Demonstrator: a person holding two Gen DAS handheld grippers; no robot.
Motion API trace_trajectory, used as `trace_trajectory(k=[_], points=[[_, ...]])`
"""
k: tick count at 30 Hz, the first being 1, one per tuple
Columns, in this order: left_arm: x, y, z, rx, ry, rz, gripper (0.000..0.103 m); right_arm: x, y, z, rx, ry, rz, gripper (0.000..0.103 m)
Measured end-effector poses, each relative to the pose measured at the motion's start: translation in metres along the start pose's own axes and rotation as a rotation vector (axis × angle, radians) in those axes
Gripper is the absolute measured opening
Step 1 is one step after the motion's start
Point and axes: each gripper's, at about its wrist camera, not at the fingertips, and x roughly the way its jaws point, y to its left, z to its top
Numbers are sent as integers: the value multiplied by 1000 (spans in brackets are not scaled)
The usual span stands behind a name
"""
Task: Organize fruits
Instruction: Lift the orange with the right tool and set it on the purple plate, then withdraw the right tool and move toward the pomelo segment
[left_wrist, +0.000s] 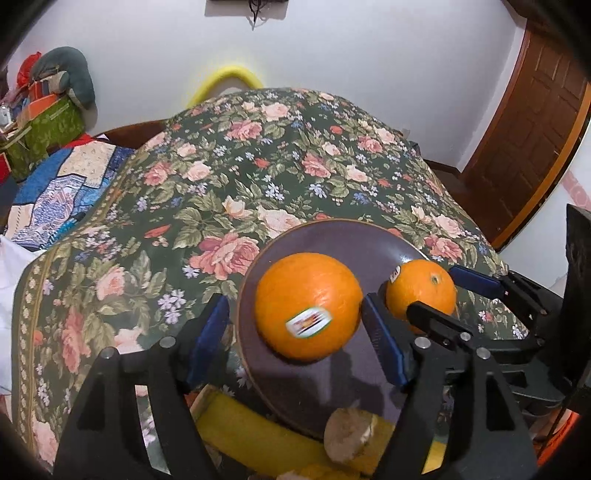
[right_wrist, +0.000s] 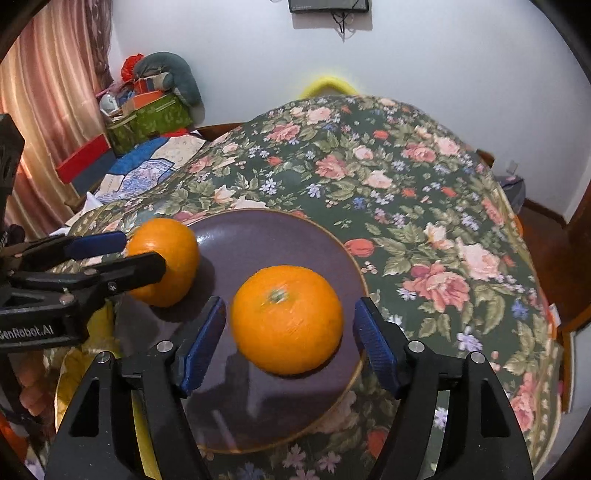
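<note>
Two oranges lie on a dark purple plate (left_wrist: 332, 236) on a floral cloth. The orange with a sticker (left_wrist: 308, 310) sits between the blue pads of my left gripper (left_wrist: 295, 306). That gripper is open: there is a clear gap at the left pad, and the right pad is very close to the fruit. The second orange (right_wrist: 286, 321), stem end up, sits between the pads of my right gripper (right_wrist: 290, 321), also open, with a gap on each side. Each view shows the other gripper from the side, around its own orange: the right gripper (left_wrist: 432, 291) and the left gripper (right_wrist: 144, 251).
The plate (right_wrist: 258, 229) lies near the front of the floral cloth (right_wrist: 424, 221). Something yellow (left_wrist: 258, 435) with a brownish lump (left_wrist: 351, 435) shows under the plate's near rim. Boxes and cushions (left_wrist: 48, 110) are piled at the back left. A wooden door (left_wrist: 524, 140) stands at the right.
</note>
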Motion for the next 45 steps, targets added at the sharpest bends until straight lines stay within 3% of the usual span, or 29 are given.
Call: trace_trajectory(k=[8,19,28,35,45], points=[[-47,5,-8,-25,-60,-1,74,-35,6,-4,15,-57,-25,70],[-120,-11,-35,14,-132,12,74,-101,27,-15,11,-155,-44,70],[-172,-29,-72,42,-181,3,84,-142,50,-38,-32,-217,-94,78],[-187,-39,-99,53,-184,9,88,-145,58,-62,-30,-189,-81,78],[-162,-27,-124,26,-102,19,88,-106,63,-96,-23,-71,-54,79]])
